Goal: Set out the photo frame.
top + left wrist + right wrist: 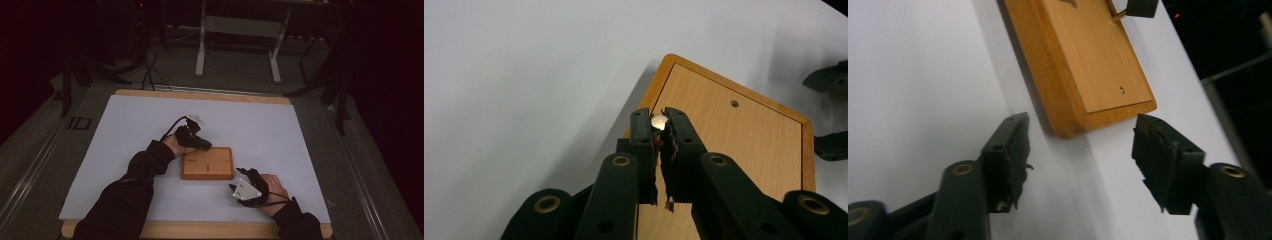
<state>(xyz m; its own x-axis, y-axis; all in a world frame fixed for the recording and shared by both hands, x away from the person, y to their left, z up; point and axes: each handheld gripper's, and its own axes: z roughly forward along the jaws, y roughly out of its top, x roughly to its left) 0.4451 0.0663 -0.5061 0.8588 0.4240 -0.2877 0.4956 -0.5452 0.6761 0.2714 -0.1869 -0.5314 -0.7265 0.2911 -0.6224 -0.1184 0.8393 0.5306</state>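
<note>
A flat wooden board [207, 163] with a raised rim lies on the white mat, a little right of centre. My left gripper [202, 144] hangs over the board's far left corner, shut on a small metal pin [659, 121] whose silvery round head shows between the tips. In the left gripper view the board [734, 145] has a small hole [734, 103]. My right gripper [239, 179] rests low at the board's near right corner. Its jaws stand apart in the right gripper view [1080, 122], with the board's corner [1068, 127] just ahead of the gap and untouched.
The white mat [125, 150] covers a wooden table whose edge [200, 231] shows at the front. Beyond the far edge are a dark floor, cables and a metal table frame [237, 45]. Bare mat lies left and behind the board.
</note>
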